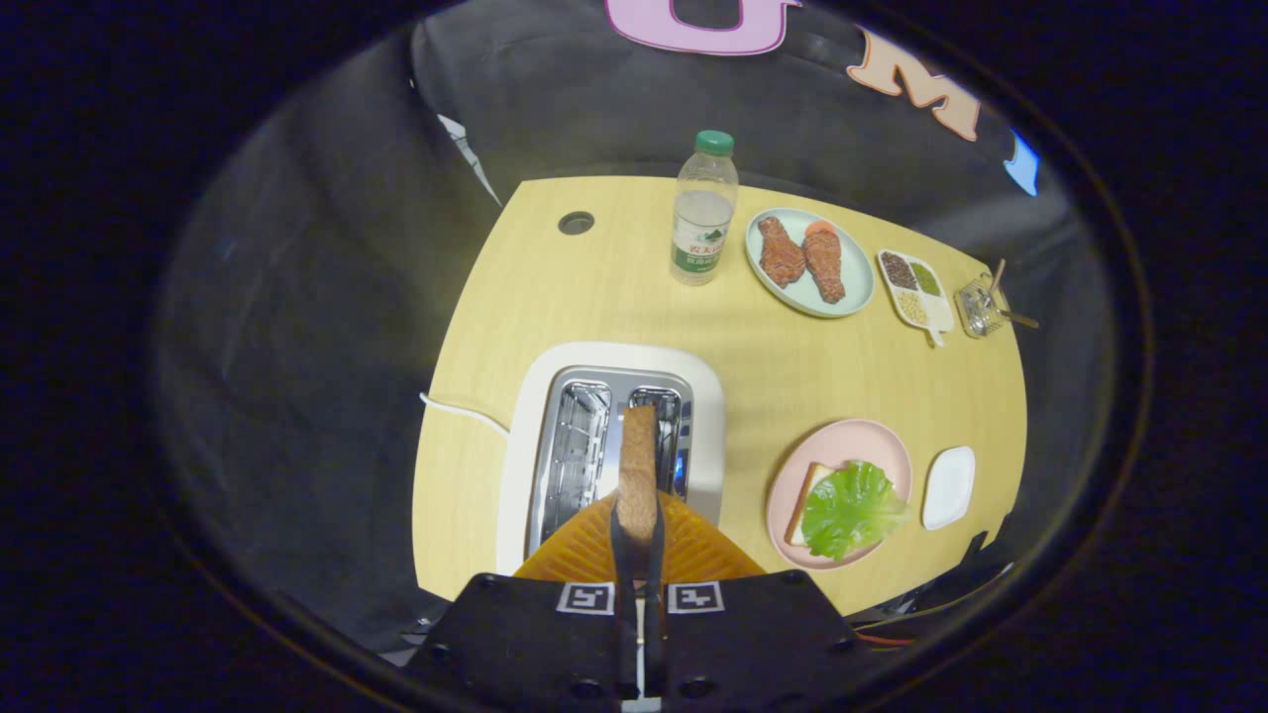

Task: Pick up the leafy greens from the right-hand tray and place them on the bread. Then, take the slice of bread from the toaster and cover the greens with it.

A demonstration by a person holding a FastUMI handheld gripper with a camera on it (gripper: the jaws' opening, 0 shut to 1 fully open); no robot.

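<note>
The hand-held gripper (pixel 637 540) is closed on a slice of bread (pixel 637 465), both fingers pressing its flat faces. The slice is seen edge-on: a narrow brown crust strip, its long axis running straight ahead from the fingers, its far end above the right slot of the toaster (pixel 609 446). The toaster is white with a shiny metal top and two slots, and a white cord leaves its left side.

To the right of the fingers sits a pink plate (pixel 872 446) carrying another bread slice (pixel 804 495), pale with a brown crust, mostly covered by a ruffled green lettuce leaf (pixel 852 508). Just beside the plate lies a small white tray (pixel 948 486).

Everything rests on a light wood bench (pixel 614 287) with a round cable hole. Farther off stand a water bottle (pixel 703 210) with a green cap, a pale blue plate (pixel 852 292) with two fried chicken pieces (pixel 802 257), a divided dish of grains (pixel 913 287), and a small clear holder (pixel 979 307). Black cloth hangs beyond.
</note>
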